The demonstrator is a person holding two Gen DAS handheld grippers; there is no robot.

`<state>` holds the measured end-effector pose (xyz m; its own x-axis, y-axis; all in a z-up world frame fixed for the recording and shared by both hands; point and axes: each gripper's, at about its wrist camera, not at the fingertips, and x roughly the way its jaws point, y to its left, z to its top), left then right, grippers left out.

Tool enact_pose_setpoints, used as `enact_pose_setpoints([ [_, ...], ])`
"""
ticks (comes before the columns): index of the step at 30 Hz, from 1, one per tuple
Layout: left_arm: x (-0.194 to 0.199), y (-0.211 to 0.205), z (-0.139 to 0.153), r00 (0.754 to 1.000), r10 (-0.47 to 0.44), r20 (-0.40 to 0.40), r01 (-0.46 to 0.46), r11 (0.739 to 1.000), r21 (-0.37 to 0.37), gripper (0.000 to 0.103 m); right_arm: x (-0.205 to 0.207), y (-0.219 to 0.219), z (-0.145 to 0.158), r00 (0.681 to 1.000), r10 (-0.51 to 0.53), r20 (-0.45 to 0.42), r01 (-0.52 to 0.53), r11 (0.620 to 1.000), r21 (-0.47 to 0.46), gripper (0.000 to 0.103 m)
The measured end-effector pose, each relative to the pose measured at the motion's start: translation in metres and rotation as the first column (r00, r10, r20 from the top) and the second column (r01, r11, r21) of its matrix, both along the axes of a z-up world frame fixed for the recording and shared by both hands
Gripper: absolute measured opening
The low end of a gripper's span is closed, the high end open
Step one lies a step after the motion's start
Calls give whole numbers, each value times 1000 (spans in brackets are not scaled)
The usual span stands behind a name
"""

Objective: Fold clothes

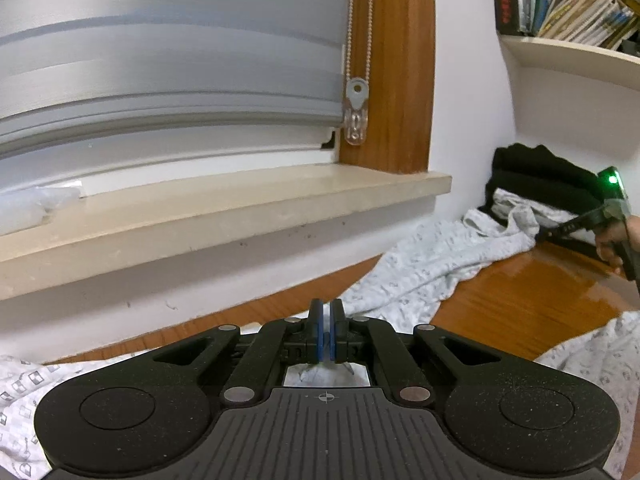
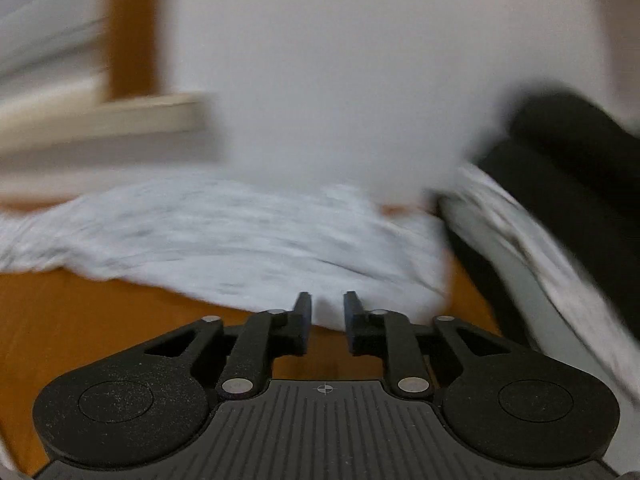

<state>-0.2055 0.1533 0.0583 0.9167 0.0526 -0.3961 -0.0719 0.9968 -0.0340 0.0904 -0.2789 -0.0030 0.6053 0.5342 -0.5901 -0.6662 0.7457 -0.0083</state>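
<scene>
i have the left gripper [image 1: 327, 334] with its blue pads pressed together; pale cloth shows just beneath them, so i judge it pinches an edge of the pale grey printed cotton garment [image 1: 420, 268], which lies crumpled over the orange-brown wooden tabletop [image 1: 520, 300] toward the wall. the right gripper [image 2: 327, 310] has its jaws a little apart with nothing between them, near the garment's front hem [image 2: 360, 304]. i read this as the grasping step. next i need to close the right pads on that hem, then lift both ends level.

White grey-patterned garment [image 1: 416, 268] on orange-brown table [image 1: 520, 304]
</scene>
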Motion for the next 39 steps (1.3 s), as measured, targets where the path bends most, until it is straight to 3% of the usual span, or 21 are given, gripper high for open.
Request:
enact_pose_setpoints([
  [3,4,-5,-6,999,13,-42,-11,998,57,3,21,-15,-10,995,-67,-70,72,995,67,32],
  [5,7,-8,-11,997,10,-70,-4,997,80,4,25,-15,-12,994,-76,-72,83,991,103,39],
  [7,9,-11,-15,996,12,-94,-2,995,104,4,26,-6,-14,997,-66,-38,70,992,102,46],
  [10,12,-10,-20,993,16,-120,-3,994,109,4,28,18,-16,995,-76,62,75,997,13,56],
  [14,14,-6,-23,990,24,-141,-11,996,94,4,37,31,-12,977,-105,186,121,990,-75,70],
  [16,15,-4,-24,989,22,-146,-9,996,90,5,44,30,-10,969,-115,218,137,987,-88,72],
  [18,17,-5,-24,988,23,-156,-8,996,94,6,51,27,-9,977,-98,192,116,990,-83,67],
  [19,17,-5,-24,987,23,-161,-7,995,96,6,54,25,-8,985,-73,156,84,994,-69,60],
  [20,18,-5,-25,986,24,-164,-8,995,96,6,56,23,-7,992,-43,119,49,997,-53,32],
  [21,18,-4,-25,986,24,-165,-9,996,92,6,57,22,-5,995,-24,94,28,999,-40,13],
  [22,18,-3,-25,986,25,-166,-11,996,89,7,55,19,1,995,-12,98,14,1000,-23,10],
  [24,18,-2,-25,985,28,-168,-14,996,85,7,49,11,20,993,5,122,-8,1000,29,7],
  [26,17,-2,-25,985,26,-168,-12,996,86,7,44,-11,52,989,-65,136,43,986,160,7],
  [27,17,-2,-25,986,25,-166,-11,996,87,7,42,-28,72,981,-135,137,97,963,252,7],
  [29,16,-3,-25,987,6,-160,7,996,84,7,50,-66,98,963,-266,48,223,882,416,7],
  [33,14,-8,-25,988,-23,-153,39,994,99,7,54,-80,106,944,-329,33,306,906,292,7],
  [39,12,-9,-24,989,-41,-144,54,995,86,7,43,-70,103,959,-283,20,266,922,281,8],
])
